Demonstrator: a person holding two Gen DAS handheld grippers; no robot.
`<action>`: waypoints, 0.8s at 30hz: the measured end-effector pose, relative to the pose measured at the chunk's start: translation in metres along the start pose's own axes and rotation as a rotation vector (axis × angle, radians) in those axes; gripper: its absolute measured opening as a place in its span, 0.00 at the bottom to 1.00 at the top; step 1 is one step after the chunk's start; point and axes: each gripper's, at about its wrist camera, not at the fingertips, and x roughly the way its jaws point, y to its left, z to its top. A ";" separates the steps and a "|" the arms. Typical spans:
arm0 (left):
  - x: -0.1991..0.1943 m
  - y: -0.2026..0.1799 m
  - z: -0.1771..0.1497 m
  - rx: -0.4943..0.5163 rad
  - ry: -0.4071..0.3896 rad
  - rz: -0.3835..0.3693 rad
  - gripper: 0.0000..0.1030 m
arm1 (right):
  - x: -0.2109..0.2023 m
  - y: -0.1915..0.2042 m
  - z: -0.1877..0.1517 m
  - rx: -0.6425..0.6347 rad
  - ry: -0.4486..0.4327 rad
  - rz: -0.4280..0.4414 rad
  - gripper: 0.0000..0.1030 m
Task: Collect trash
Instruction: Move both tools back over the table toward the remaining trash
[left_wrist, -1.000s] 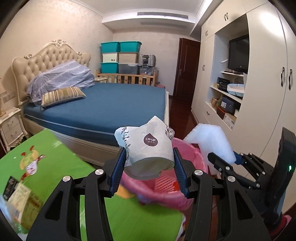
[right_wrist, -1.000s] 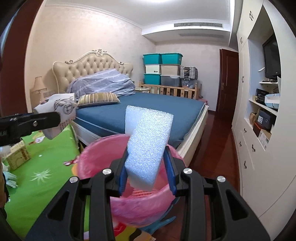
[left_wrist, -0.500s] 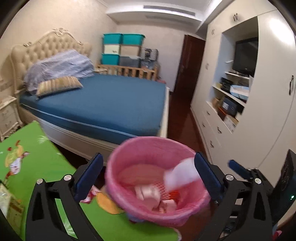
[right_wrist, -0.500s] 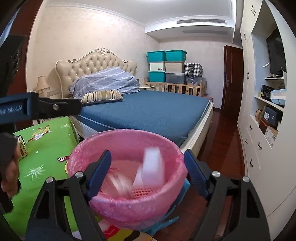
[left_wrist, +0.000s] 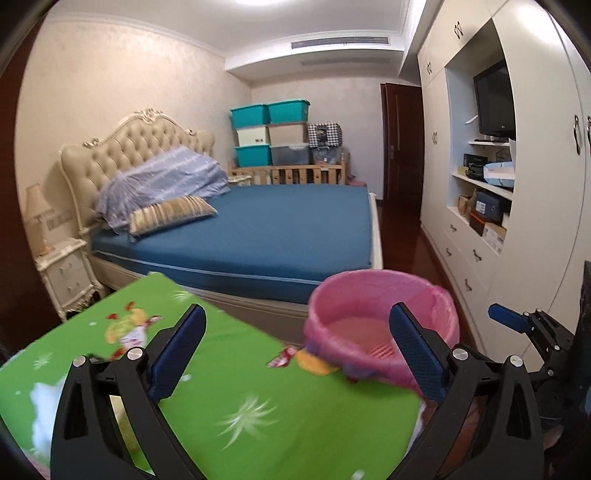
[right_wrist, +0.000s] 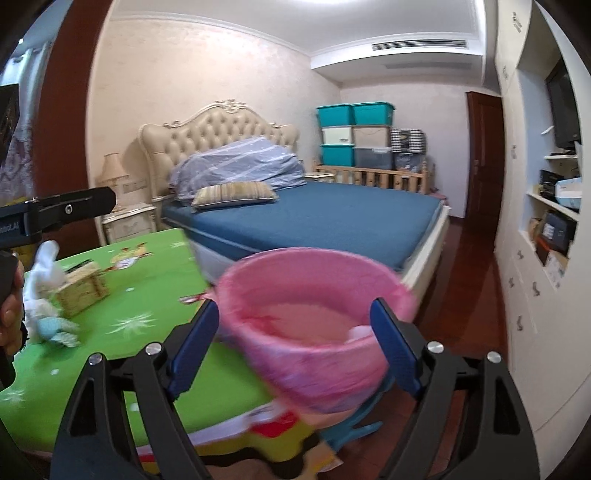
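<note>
Standing wide apart with nothing between its blue pads, the left claw hangs over the green table, whose cartoon-printed surface fills the lower left of its view. The right claw is released too, its jaws opening at this moment and empty, framing the pink-lined trash bin that sits just past the table's right-hand edge, in front of the bed with its blue mattress. From the right wrist view a pale scrap of trash shows low inside the bin against its far wall, though blur hides what it is; from the left wrist view only a red mesh patch at the bin's bottom can be made out. Still on the table, at its left side, lie a small yellowish carton and, just beside it, a crumpled white and pale blue wad. At the left edge of that same view the left claw's dark finger reaches in sideways above those items, with part of a hand beneath it.
</note>
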 end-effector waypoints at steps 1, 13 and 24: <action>-0.010 0.004 -0.004 0.007 -0.004 0.015 0.92 | -0.001 0.009 -0.001 -0.003 0.000 0.014 0.79; -0.106 0.087 -0.067 -0.030 0.023 0.215 0.92 | 0.002 0.137 -0.019 -0.103 0.063 0.241 0.79; -0.179 0.176 -0.135 -0.176 0.097 0.446 0.92 | 0.007 0.207 -0.034 -0.183 0.144 0.348 0.79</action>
